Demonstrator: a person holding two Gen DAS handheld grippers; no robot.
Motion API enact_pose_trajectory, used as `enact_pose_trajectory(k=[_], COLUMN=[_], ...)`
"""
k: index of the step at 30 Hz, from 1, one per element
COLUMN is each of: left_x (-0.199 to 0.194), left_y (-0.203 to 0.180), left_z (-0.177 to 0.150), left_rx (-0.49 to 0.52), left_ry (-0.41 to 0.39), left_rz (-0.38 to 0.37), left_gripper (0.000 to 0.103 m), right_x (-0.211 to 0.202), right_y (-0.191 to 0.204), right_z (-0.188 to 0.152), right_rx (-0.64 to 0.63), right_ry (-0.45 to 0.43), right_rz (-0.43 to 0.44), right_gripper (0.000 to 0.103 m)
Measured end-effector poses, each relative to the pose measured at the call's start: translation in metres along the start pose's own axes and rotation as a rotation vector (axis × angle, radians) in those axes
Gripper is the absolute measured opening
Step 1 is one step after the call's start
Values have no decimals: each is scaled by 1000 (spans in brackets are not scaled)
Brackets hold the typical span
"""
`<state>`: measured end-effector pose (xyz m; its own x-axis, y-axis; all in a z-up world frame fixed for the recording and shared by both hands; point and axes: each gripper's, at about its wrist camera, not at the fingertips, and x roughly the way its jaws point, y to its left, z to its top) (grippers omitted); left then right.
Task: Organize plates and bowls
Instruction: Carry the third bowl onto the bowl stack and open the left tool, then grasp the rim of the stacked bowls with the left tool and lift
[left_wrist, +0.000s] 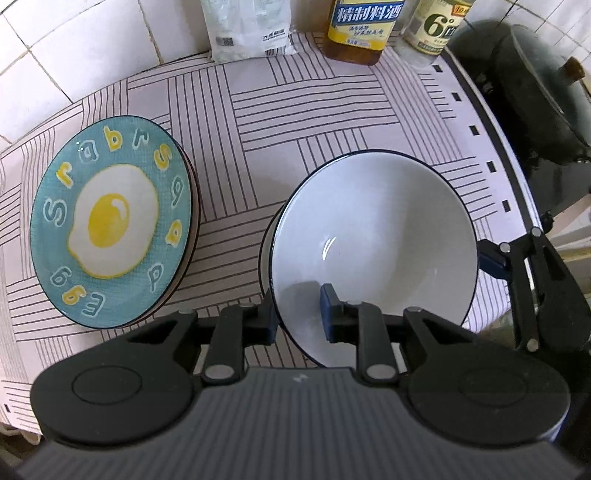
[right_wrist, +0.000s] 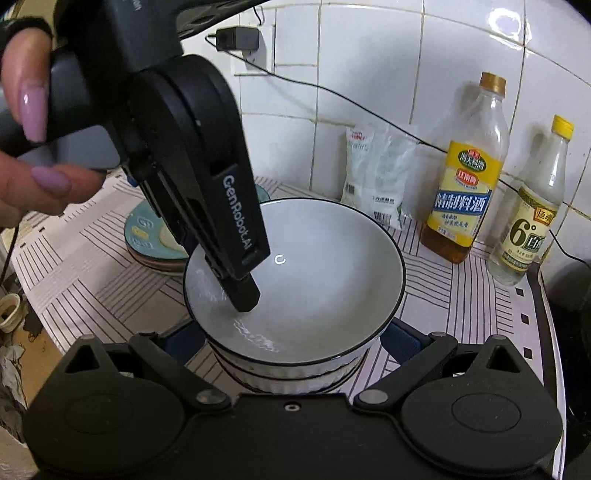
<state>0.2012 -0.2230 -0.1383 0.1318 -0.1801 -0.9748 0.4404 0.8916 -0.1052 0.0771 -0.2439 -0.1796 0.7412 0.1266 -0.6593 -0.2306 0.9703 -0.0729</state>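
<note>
Left hand-held gripper (left_wrist: 299, 314) pinches the empty white dark-rimmed ceramic bowl (left_wrist: 373, 236); right hand-held gripper (right_wrist: 291, 339) straddles it, jaws wide; teal egg-print plate (left_wrist: 110, 218) at nine o'clock.

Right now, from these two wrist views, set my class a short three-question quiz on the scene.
1. True or false: the round teal fried-egg plate lies beside the white dark-rimmed ceramic bowl, not in it.
2. Which has a finger inside the bowl? A: left gripper. B: right gripper.
3. How many bottles stand by the tiled wall?
Key: 1 true; 2 A; 3 two, the yellow-labelled cooking-wine bottle and the clear vinegar bottle.
</note>
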Motion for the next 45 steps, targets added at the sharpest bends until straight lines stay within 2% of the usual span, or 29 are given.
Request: enact_pose_trajectory(k=[7, 13, 22, 27, 32, 34, 36, 38, 43, 45], left_x=[-1, 5, 6, 1, -15, -18, -24, -31, -49, -54], left_y=[-15, -16, -17, -14, -4, 1, 8, 15, 31, 38], left_z=[3, 3, -2, -7, -13, -16, -20, -26, -47, -55], left_rx=[48, 51, 43, 31, 12, -5, -28, -54, -93, -98], left_ry=[60, 80, 41, 9, -44, -60, -80, -101, -161, -162], left_rz=[98, 129, 144, 134, 58, 21, -22, -55, -123, -164], left_gripper=[24, 25, 25, 25, 25, 25, 25, 27, 28, 29], right_x=[0, 4, 6, 7, 4, -2, -7, -8, -22, -29], right_y=[1, 0, 0, 7, 10, 15, 16, 17, 22, 25], right_z=[7, 5, 2, 2, -1, -3, -4, -2, -8, -13], right_rx=[-3, 18, 9, -9, 2, -7, -7, 4, 87, 111], right_ry=[57, 70, 44, 44, 40, 2, -28, -23, -54, -67], right_rz=[-5, 1, -8, -40, -76, -103, -101, -89, -100, -110], right_gripper=[101, 101, 102, 102, 102, 103, 103, 103, 103, 103])
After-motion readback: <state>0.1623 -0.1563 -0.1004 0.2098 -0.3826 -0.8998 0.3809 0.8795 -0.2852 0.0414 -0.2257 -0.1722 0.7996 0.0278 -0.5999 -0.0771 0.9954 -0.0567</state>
